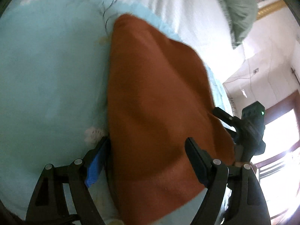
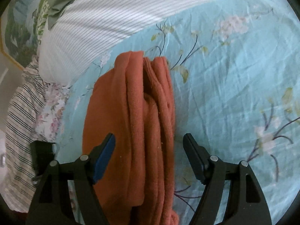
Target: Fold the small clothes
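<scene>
While both jaws gape, the unlabelled orange garment (image 2: 135, 131) lies folded between them.

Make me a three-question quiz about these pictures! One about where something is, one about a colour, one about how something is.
1. Where does the cloth lie?
A. on a flowered blue sheet
B. in a basket
C. on a chair

2. What colour is the cloth?
A. yellow
B. rust-orange
C. black

3. How is the right gripper?
A. shut
B. open, the cloth between its fingers
C. out of view

A: the sheet shows all around the cloth.
B: both views show rust-orange fabric.
C is wrong; B: the fingers stand apart on either side of the folded layers.
</scene>
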